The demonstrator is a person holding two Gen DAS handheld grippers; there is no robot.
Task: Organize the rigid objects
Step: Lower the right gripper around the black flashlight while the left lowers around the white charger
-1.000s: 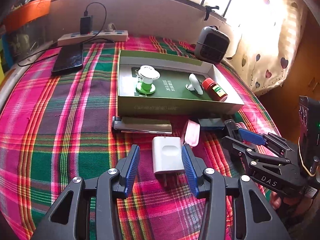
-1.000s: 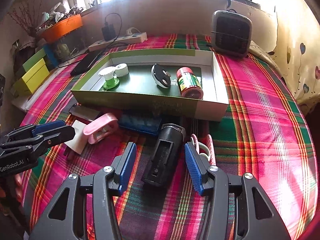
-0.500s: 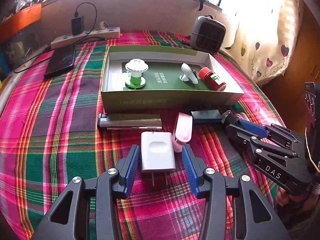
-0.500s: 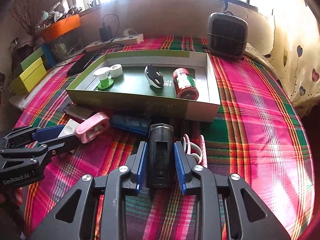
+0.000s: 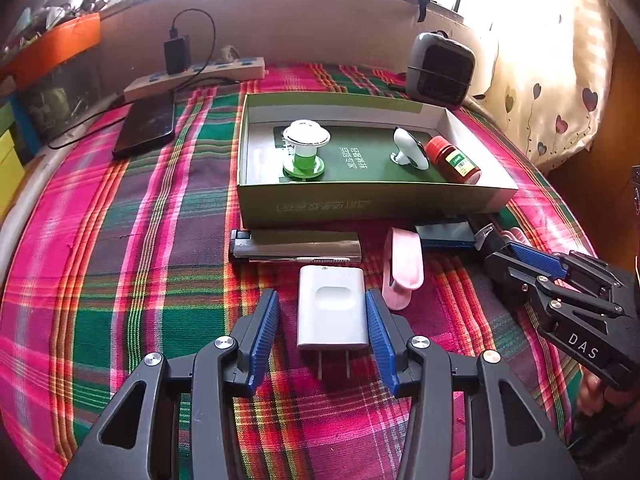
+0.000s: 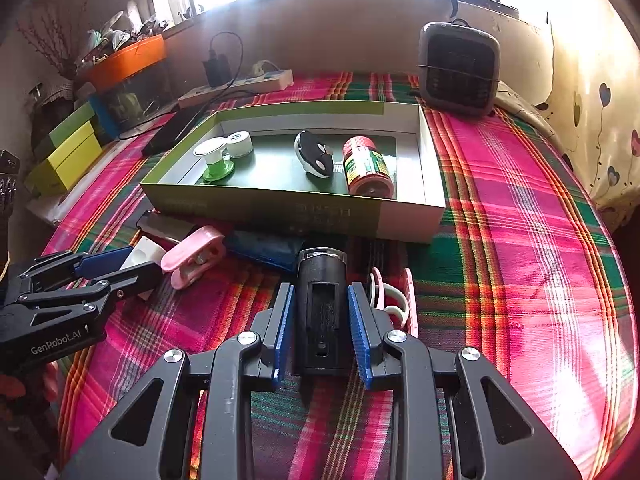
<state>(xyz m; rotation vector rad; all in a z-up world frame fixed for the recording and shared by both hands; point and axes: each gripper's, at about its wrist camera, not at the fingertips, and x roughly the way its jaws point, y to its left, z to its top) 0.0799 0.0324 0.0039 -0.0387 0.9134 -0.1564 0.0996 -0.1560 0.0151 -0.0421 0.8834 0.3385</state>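
Right wrist view: right gripper [image 6: 322, 328] is clamping the black cylinder [image 6: 321, 312] by its flat sides.
Handling: seeming stiff, light.
Left gripper [image 5: 322, 334]: straddling the white charger [image 5: 332, 312], unclenched.

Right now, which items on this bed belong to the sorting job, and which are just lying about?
Job items:
- green box
- white charger, between the open left gripper jaws
- black cylinder, clamped by the right gripper
- pink clip
- red bottle, already boxed

Lying about:
- heater
- power strip
- phone
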